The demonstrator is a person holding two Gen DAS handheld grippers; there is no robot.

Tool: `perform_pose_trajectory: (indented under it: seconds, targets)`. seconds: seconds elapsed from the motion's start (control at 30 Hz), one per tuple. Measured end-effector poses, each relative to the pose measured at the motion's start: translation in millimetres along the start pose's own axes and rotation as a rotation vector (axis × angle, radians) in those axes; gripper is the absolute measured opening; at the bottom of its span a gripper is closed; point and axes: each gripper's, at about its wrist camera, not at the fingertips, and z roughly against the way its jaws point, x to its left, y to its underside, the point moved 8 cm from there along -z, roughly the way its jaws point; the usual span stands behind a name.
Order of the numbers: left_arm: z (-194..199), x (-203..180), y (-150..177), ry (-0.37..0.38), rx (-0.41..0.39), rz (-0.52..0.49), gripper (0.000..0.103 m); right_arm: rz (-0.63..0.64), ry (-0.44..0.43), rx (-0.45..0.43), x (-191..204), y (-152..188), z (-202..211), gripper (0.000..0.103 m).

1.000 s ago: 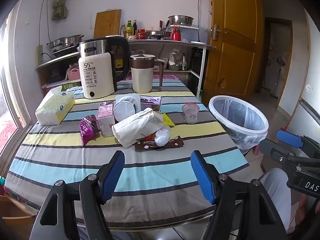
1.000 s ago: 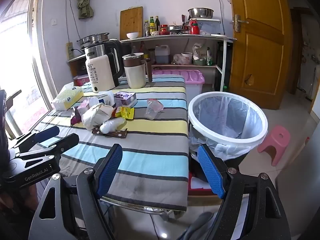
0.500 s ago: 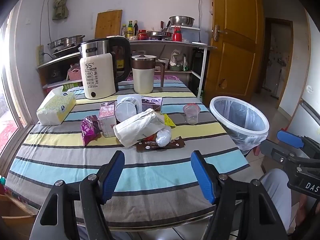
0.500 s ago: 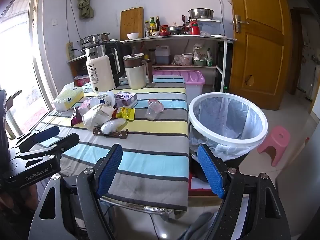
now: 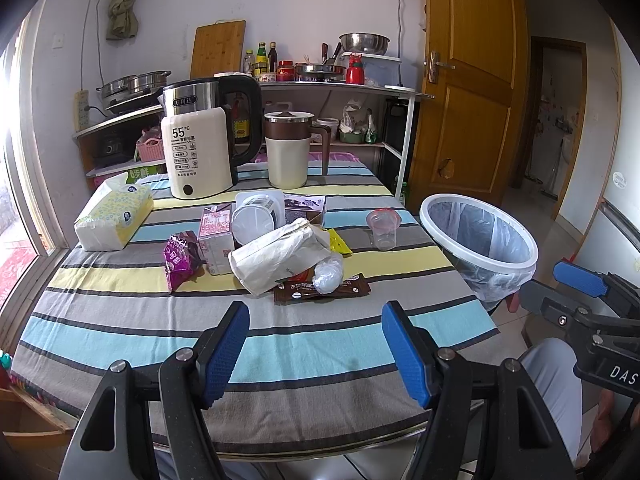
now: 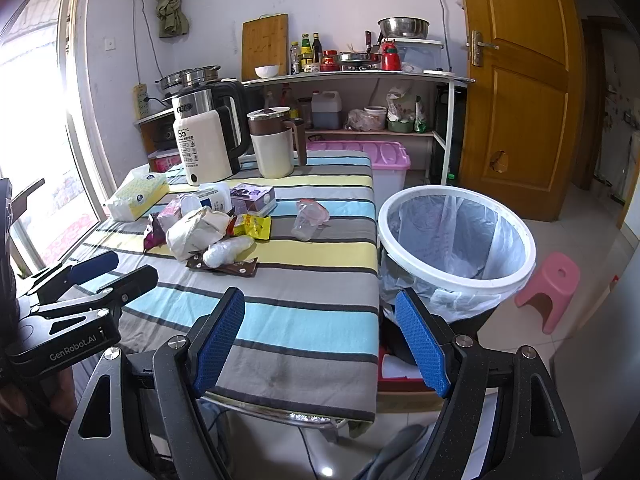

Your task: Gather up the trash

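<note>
A pile of trash lies mid-table: a crumpled white paper bag [image 5: 276, 256], a brown wrapper [image 5: 320, 290] with a white wad [image 5: 328, 274] on it, a purple packet [image 5: 180, 260], a pink carton [image 5: 216, 238], a yellow packet [image 6: 252, 226] and a clear plastic cup [image 5: 383, 230]. A white bin with a clear liner [image 5: 478, 240] stands at the table's right, also in the right wrist view [image 6: 456, 240]. My left gripper [image 5: 316, 350] is open and empty above the near table edge. My right gripper [image 6: 320, 344] is open and empty over the table's near right corner.
A kettle [image 5: 198, 148], a beige jug [image 5: 288, 150] and a tissue pack [image 5: 114, 216] stand at the back of the striped table [image 5: 280, 344]. A pink stool [image 6: 550, 284] stands right of the bin. A pink-lidded box [image 6: 360, 156] and shelves are behind.
The left wrist view has shifted slightly, so the table items sit a touch lower and right. Both grippers stay open and empty.
</note>
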Motion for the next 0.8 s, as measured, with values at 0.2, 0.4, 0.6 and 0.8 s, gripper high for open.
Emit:
perform_pose_trajectory:
  seconds: [0.2, 0.4, 0.6, 0.8]
  targets:
    - [0.1, -0.1, 0.1, 0.000, 0.000, 0.000, 0.069, 0.001, 0.000, 0.000, 1.4, -0.7, 0.2, 0.078]
    - [0.1, 0.0, 0.2, 0.000, -0.001, 0.000, 0.068, 0.001, 0.001, 0.000, 1.2, -0.4, 0.1, 0.078]
    - [0.1, -0.1, 0.2, 0.000, -0.001, 0.001, 0.068, 0.001, 0.000, 0.000, 1.5, -0.4, 0.3, 0.078]
    - [0.1, 0.0, 0.3, 0.000, -0.001, 0.001, 0.068, 0.002, 0.001, 0.000, 1.2, -0.2, -0.3, 0.078]
